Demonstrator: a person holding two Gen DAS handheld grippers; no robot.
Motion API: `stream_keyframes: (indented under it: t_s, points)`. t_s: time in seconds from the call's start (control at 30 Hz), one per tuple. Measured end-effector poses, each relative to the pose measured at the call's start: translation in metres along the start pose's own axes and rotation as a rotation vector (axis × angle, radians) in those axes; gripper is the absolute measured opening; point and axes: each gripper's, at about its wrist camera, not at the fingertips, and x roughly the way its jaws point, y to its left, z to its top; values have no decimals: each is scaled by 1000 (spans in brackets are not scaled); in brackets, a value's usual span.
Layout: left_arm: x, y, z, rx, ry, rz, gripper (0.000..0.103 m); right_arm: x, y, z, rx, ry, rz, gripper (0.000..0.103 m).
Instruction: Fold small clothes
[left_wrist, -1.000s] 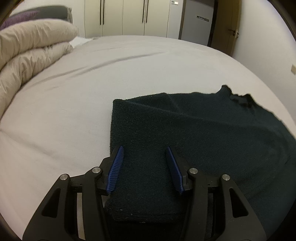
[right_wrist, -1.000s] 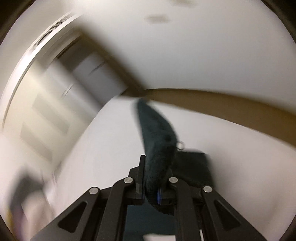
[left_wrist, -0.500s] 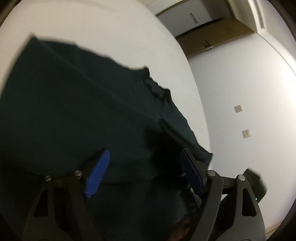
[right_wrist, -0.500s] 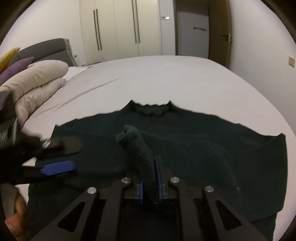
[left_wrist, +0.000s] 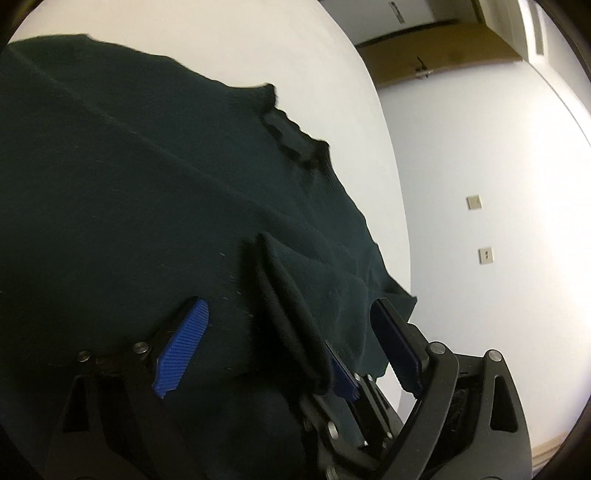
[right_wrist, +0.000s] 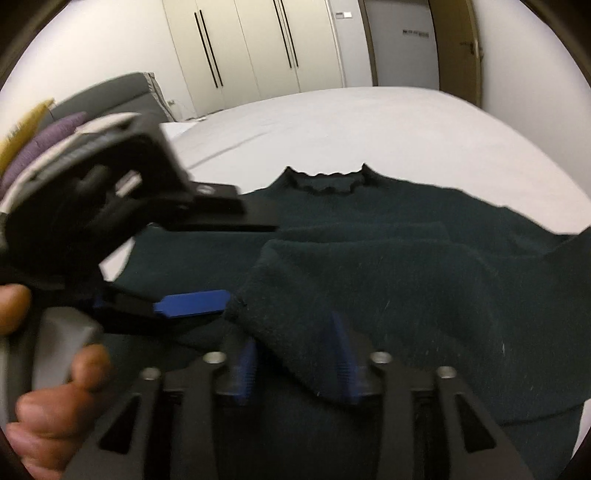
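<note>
A dark green knit sweater (right_wrist: 388, 229) lies flat on the white bed, collar (right_wrist: 327, 181) away from me; it also shows in the left wrist view (left_wrist: 129, 166). A sleeve end (right_wrist: 295, 284) is folded across its front. My right gripper (right_wrist: 295, 354) is open, its blue pads on either side of the sleeve end, which rests between them. My left gripper (left_wrist: 291, 332) is open over the sweater at the left, its blue pad (right_wrist: 192, 303) next to the sleeve end. The right gripper's jaws show between the left fingers in the left wrist view.
White bed sheet (right_wrist: 351, 125) stretches beyond the sweater. Pillows and a duvet (right_wrist: 55, 125) sit at far left. White wardrobes (right_wrist: 258, 48) and a door (right_wrist: 417, 44) stand behind. A wall with sockets (left_wrist: 476, 229) is right of the bed.
My right gripper carried the sleeve over the sweater's front, lowered it and opened, letting it go. My left gripper swung right across the sweater, close to the right gripper.
</note>
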Motion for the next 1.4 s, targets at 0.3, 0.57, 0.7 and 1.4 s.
stream_keyframes:
  t_s: [0.3,0.57,0.7,1.4]
  points:
    - [30,-23,-10,109,57,111,36,-55,-62,-50,303,14,135,58]
    - [13,-39,-19,181,-9,126,9,-68,-140,-77,755,-31,332,58]
    - [-19,-62,-19,261,-117,123,9,-72,-159,-81,888,-95,376,60]
    - [-80,-56,2,221,-234,47,9,-39,-236,-57,1350,-299,529,72]
